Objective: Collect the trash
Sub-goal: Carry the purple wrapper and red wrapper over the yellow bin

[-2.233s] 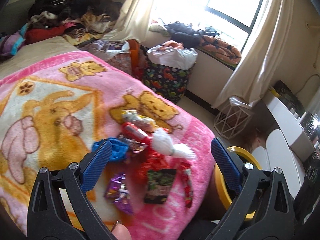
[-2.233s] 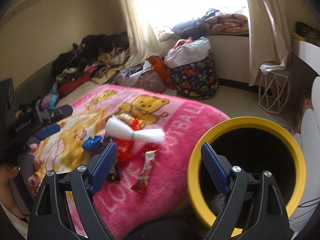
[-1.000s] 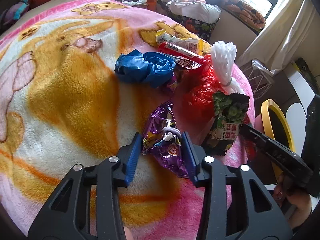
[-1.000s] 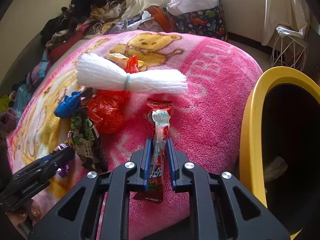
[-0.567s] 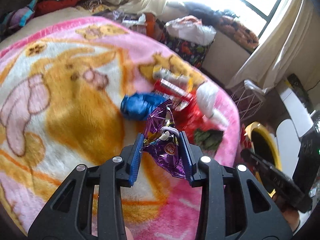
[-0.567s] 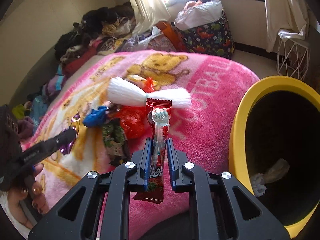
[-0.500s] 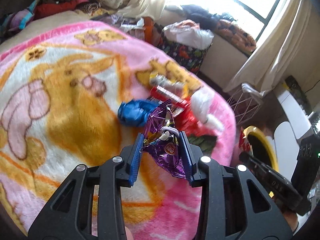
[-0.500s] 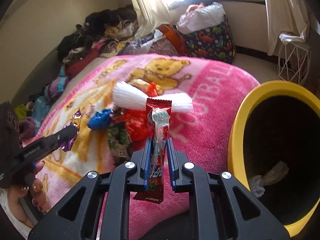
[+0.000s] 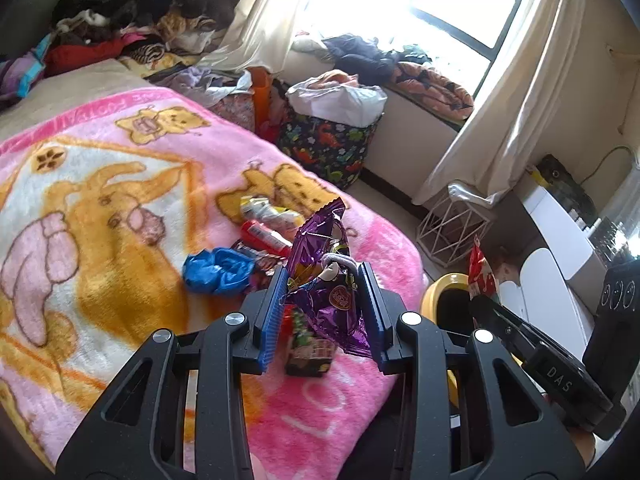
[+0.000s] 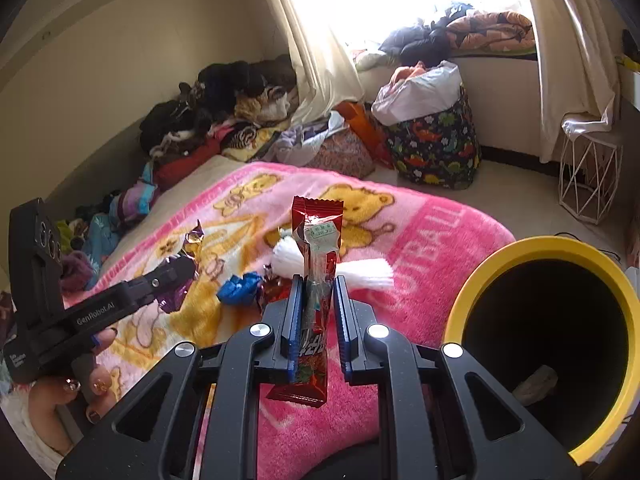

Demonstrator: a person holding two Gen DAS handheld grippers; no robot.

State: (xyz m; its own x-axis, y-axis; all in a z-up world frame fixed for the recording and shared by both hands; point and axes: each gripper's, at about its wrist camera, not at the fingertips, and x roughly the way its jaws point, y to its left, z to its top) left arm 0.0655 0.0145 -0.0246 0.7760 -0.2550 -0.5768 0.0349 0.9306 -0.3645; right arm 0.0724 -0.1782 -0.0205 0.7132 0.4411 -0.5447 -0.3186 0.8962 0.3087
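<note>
My left gripper (image 9: 323, 284) is shut on a crumpled purple foil wrapper (image 9: 326, 280) and holds it above the pink blanket (image 9: 100, 208). My right gripper (image 10: 316, 292) is shut on a long red snack wrapper (image 10: 318, 248), upright above the blanket (image 10: 432, 248), left of the yellow-rimmed trash bin (image 10: 548, 320). On the blanket lie a blue plastic wad (image 9: 218, 270), a red tube wrapper (image 9: 264, 234), a yellow-silver wrapper (image 9: 264, 210), a dark green packet (image 9: 310, 344) and a white bristle bundle (image 10: 352, 266). The bin also shows in the left wrist view (image 9: 444, 292).
A dinosaur-print bag (image 10: 434, 140) stuffed with white plastic stands on the floor past the bed. A white wire basket (image 10: 588, 172) stands by the curtain. Clothes are piled at the bed's head (image 9: 132, 12). White furniture (image 9: 560, 240) sits at the right.
Both grippers closed on wrappers lying on the blanket, then lifted them. The right gripper with the red wrapper has drawn back and up, and the bin shows more fully.
</note>
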